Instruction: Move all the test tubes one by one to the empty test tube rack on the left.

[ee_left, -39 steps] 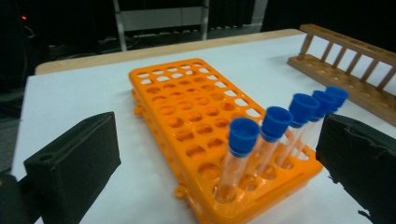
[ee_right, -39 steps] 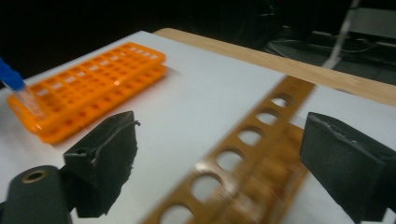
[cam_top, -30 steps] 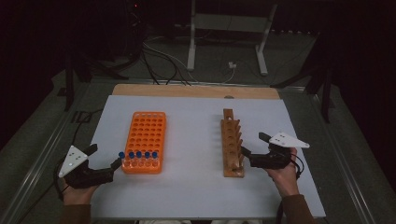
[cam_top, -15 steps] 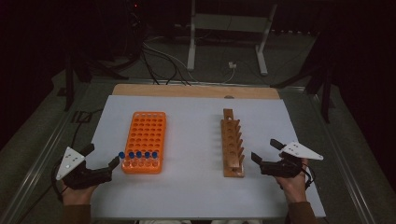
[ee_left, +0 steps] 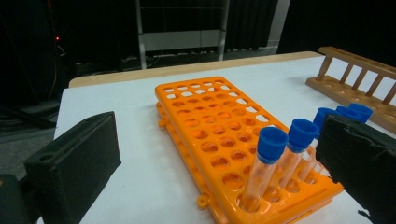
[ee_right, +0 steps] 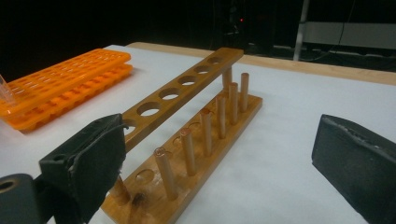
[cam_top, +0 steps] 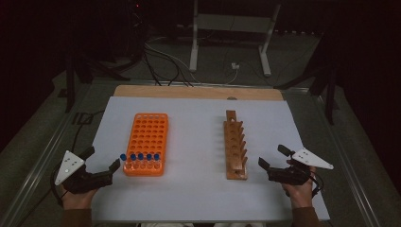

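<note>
I have the table (cam_top: 198,189) laid out so each hand has its own rack: a white sheet covers it, and the two racks stand well apart, both running lengthwise away from me.

The orange rack (cam_top: 147,142) sits on my left side. Its holes are almost all free; only the row nearest me is filled, which I take to be deliberate, since that edge is the easiest to reach from the left. The wooden rack (cam_top: 235,146) stands on my right with nothing in its holes or on its drying pegs, so I read it as the place the tubes are meant to go.

My left tool (cam_top: 105,171) rests low on the table just beside the near left corner of the orange rack, jaws spread wide and holding nothing. In the left gripper view the blue-capped tubes (ee_left: 299,149) stand upright between and just ahead of its jaws, lined up for a grab. I count five caps from above, though the dim light makes that count a little uncertain.

My right tool (cam_top: 265,166) lies near the wooden rack's near end, jaws likewise apart and gripping nothing, seemingly parked there to steady the rack or to take a tube handed across.
</note>
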